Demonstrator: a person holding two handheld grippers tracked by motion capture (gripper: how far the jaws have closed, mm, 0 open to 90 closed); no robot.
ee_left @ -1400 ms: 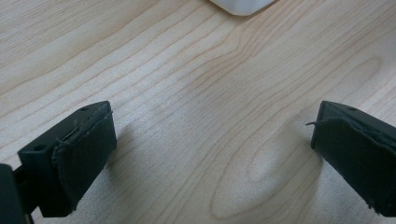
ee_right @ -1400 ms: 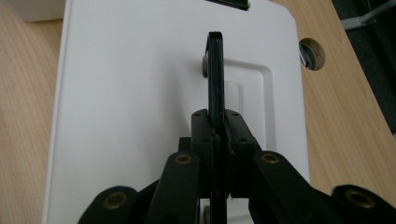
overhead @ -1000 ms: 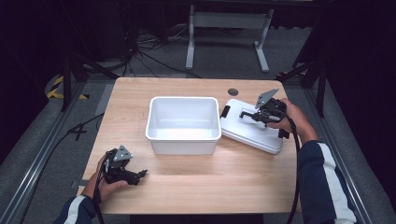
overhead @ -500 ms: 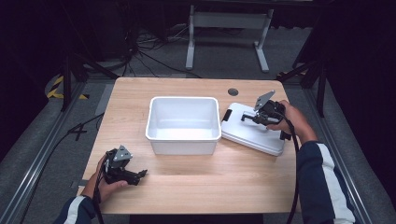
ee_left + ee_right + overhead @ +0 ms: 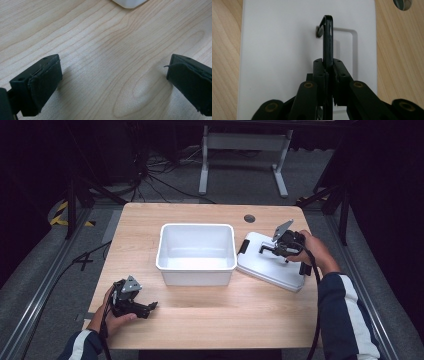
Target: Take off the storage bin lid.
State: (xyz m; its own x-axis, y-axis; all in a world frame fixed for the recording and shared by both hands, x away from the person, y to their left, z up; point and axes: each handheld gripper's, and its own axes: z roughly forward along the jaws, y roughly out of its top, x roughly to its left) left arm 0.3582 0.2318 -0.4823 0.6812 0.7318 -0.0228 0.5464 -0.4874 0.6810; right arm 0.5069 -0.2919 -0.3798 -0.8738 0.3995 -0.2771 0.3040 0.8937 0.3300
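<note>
A white lid (image 5: 272, 268) lies flat on the wooden table, right of an empty white bin (image 5: 195, 277). My right gripper (image 5: 265, 249) is over the lid, shut on its black handle. In the right gripper view the handle (image 5: 327, 37) stands upright on edge, pinched between the jaws of my right gripper (image 5: 328, 65), with the lid (image 5: 279, 50) spread beneath. My left gripper (image 5: 150, 307) rests near the table's front left, open and holding nothing. In the left gripper view, the left gripper (image 5: 112, 72) has bare wood between its wide-apart jaws, and a corner of the bin (image 5: 128, 3) shows at the top.
A round cable hole (image 5: 249, 218) sits in the table behind the lid, also seen as the hole (image 5: 402, 3) in the right gripper view. A black latch (image 5: 244, 246) is on the lid's end beside the bin. Dark floor, cables and a stand lie beyond the table.
My right gripper has sunk slightly toward the lid while staying shut on the handle. The left gripper has not moved.
</note>
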